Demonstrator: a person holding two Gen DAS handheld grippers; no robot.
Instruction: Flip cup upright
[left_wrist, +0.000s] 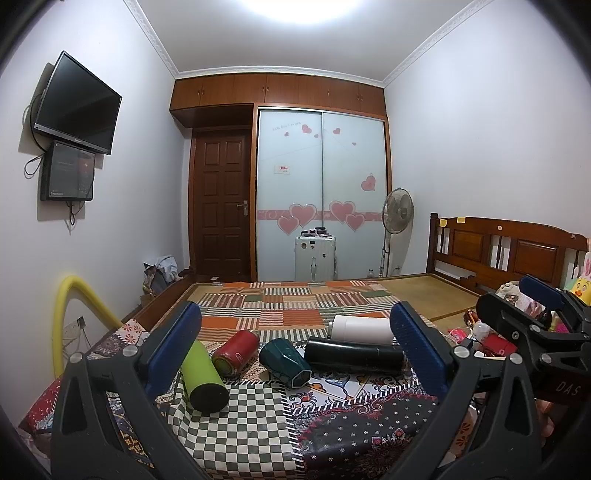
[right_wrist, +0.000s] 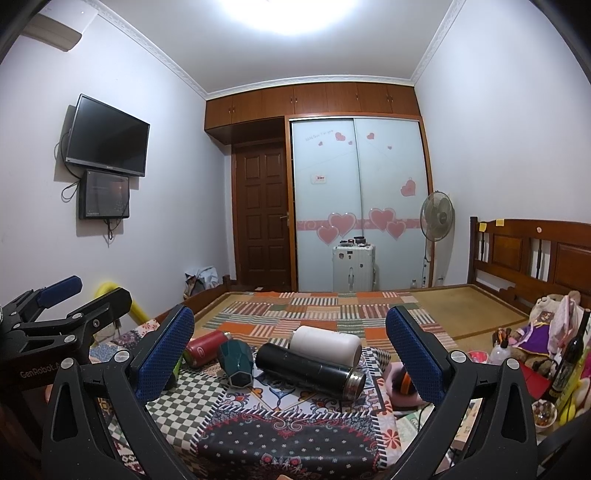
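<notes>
Beside the teal cup (left_wrist: 283, 362) lie a red bottle (left_wrist: 236, 352) and black flask (left_wrist: 354, 355).

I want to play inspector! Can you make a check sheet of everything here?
Surface: patchwork cloth over the bed.
Job's things: green cup, red cup, teal cup, black flask, white cup, all lying on their sides.
Clutter: toys, dark bottle at right.
Grippers: left gripper and right gripper open, holding nothing.
Cables: wires under the TV.
Surroundings: wardrobe, fan, suitcase.
</notes>
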